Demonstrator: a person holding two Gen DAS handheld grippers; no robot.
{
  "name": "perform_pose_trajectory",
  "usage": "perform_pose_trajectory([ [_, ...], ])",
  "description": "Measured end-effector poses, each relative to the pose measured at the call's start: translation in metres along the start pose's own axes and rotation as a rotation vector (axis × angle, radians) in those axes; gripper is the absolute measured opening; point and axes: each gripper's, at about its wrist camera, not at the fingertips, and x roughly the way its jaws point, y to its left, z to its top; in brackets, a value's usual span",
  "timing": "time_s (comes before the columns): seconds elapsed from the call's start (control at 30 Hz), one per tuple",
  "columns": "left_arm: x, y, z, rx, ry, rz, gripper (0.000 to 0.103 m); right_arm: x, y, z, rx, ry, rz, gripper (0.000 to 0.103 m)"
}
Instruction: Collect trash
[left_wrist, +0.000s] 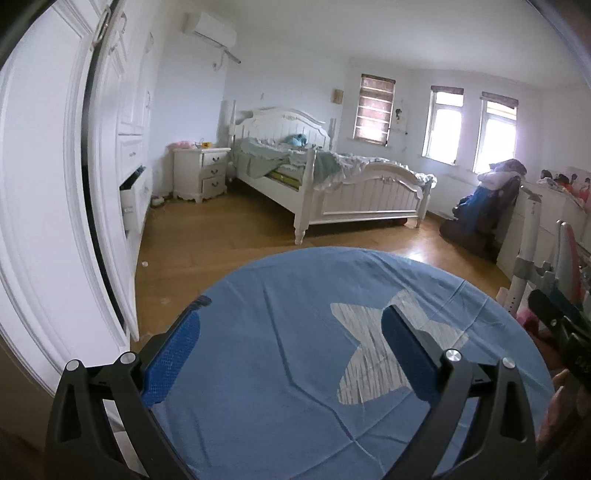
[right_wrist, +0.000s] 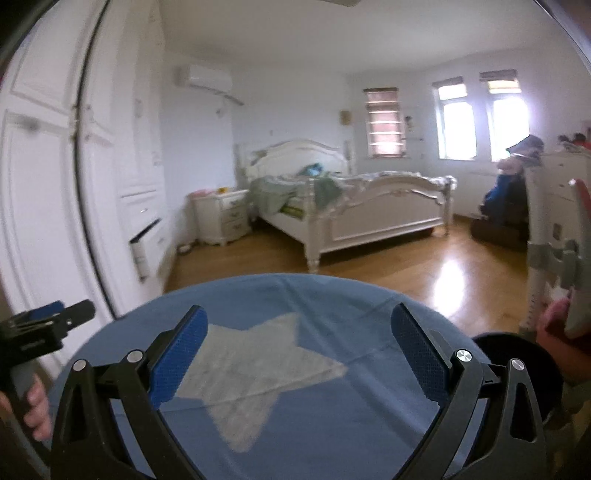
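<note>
Both grippers stand open above a blue cloth surface. Left gripper (left_wrist: 295, 325): its two blue-padded fingers (left_wrist: 173, 354) are spread wide, with nothing between them but the blue cloth (left_wrist: 266, 369) below, which bears a pale grey star (left_wrist: 373, 350). Right gripper (right_wrist: 299, 336): jaws likewise spread to their widest and empty, the same star (right_wrist: 255, 373) lying under the gap. In the right wrist view the left gripper appears at the left edge (right_wrist: 55, 317), held by a hand (right_wrist: 35, 406); in the left wrist view part of the right gripper (left_wrist: 561, 325) shows at the right edge.

Background, both views: a bedroom with a wooden floor (left_wrist: 229, 254). A white bed (left_wrist: 332, 177) with rumpled pale green bedding (left_wrist: 295, 158) stands against the far wall, a white nightstand (left_wrist: 201, 171) just beside its head. A white wardrobe (left_wrist: 122, 110) runs along the left wall, one of its low drawers (left_wrist: 133, 195) pulled open. An air conditioner (left_wrist: 210, 27) hangs high on the wall above the nightstand. Three windows (left_wrist: 439, 125) pierce the far wall, the leftmost covered by a blind. A chair piled with clothes (left_wrist: 491, 192) stands at the right, near a white desk (left_wrist: 546, 210).

Task item: one small pale object (left_wrist: 144, 263), too small to identify, lies on the floor close to the wardrobe foot; whether it is trash cannot be told. A black round object (right_wrist: 517, 369) sits beside the cloth at the right.
</note>
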Motion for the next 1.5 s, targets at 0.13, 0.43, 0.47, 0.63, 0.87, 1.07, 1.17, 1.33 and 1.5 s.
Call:
perform_pose_trajectory([
  [0.13,0.004,-0.001,-0.002,0.001,0.028,0.012,0.098,-0.008,-0.009,-0.003,0.012,-0.054,-0.020,0.098],
  [0.43,-0.001,-0.004,-0.005,0.019,0.013,0.007,0.098,-0.006,-0.015,-0.006,0.019,-0.048,-0.020,0.098],
  [0.47,-0.001,-0.004,-0.006,0.021,0.008,0.007,0.098,-0.007,-0.013,-0.006,0.020,-0.041,-0.020,0.098],
  [0.63,-0.002,-0.002,-0.005,0.022,-0.013,0.009,0.098,-0.008,-0.006,-0.007,-0.017,-0.042,-0.035,0.098],
  [0.87,-0.001,-0.002,-0.008,0.022,-0.007,0.012,0.098,-0.005,-0.007,-0.006,-0.001,-0.037,-0.029,0.098],
  [1.07,0.000,-0.002,-0.007,0.024,-0.001,0.010,0.098,-0.002,-0.003,-0.006,-0.004,-0.036,-0.031,0.098],
  [1.17,0.000,-0.002,-0.007,0.026,-0.003,0.012,0.098,-0.002,-0.003,-0.007,0.002,-0.038,-0.030,0.098],
  [1.33,0.001,-0.002,-0.006,0.025,-0.002,0.005,0.098,-0.002,-0.003,-0.007,0.000,-0.038,-0.030,0.098],
  [1.5,0.002,0.001,-0.006,0.025,0.003,0.001,0.098,-0.003,-0.002,-0.007,0.001,-0.041,-0.031,0.098],
])
